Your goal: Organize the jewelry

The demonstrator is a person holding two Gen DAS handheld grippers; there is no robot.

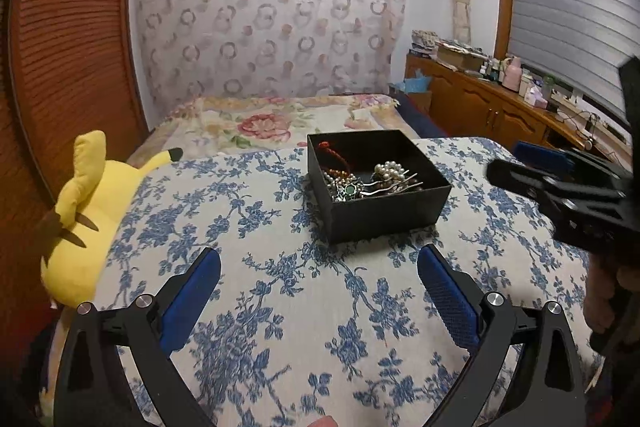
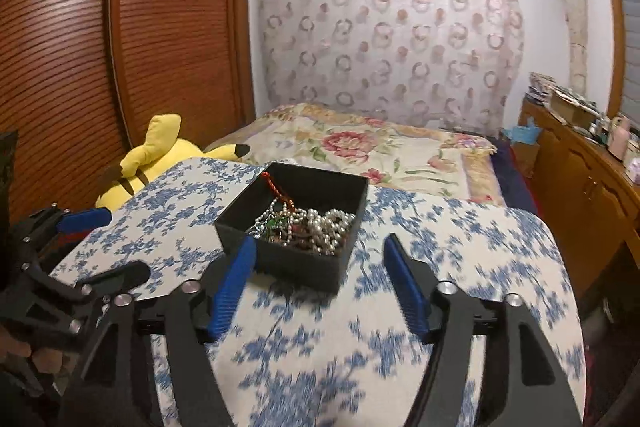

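Nearest, the left gripper (image 1: 319, 267) holds its blue-padded jaws wide over bare blue-flowered white cloth (image 1: 280, 327). The right gripper (image 2: 320, 259) also stands wide, nothing between, its left pad crossing the near wall of the open black cardboard box (image 2: 300, 267). Inside lies tangled pearl and bead jewelry (image 2: 316, 223). No readable writing shows. A yellow plush toy (image 1: 76, 219) lies beyond the cloth's left edge.
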